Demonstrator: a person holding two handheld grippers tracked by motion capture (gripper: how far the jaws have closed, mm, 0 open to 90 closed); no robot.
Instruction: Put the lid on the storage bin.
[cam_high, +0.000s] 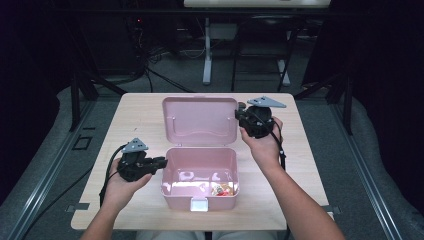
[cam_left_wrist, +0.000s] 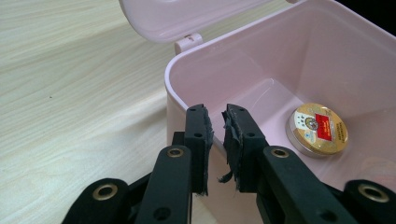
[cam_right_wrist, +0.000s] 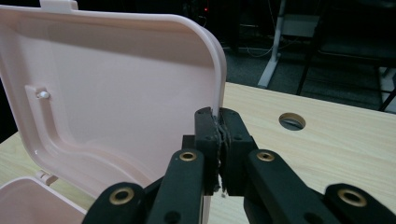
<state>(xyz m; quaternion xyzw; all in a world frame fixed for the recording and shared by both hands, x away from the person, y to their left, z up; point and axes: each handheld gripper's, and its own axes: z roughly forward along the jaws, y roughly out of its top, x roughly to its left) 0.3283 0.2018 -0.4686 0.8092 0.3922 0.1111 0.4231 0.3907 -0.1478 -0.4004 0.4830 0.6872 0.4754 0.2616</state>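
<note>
Right gripper (cam_right_wrist: 218, 122) is clamped on the raised lid's (cam_right_wrist: 107, 88) right edge. Left gripper (cam_left_wrist: 217, 122) grips the box's (cam_left_wrist: 243, 60) left wall, jaws narrow.

Pale pink all over on the box (cam_high: 172, 187) and its raised lid (cam_high: 200, 120), with a white latch (cam_high: 199, 204). Gold on the round tin (cam_left_wrist: 318, 129), with a red band and a printed crest. Light wood grain across the bench (cam_high: 135, 115). Black on the left gripper (cam_left_wrist: 217, 135) and right gripper (cam_right_wrist: 219, 130), with brass rivets.
</note>
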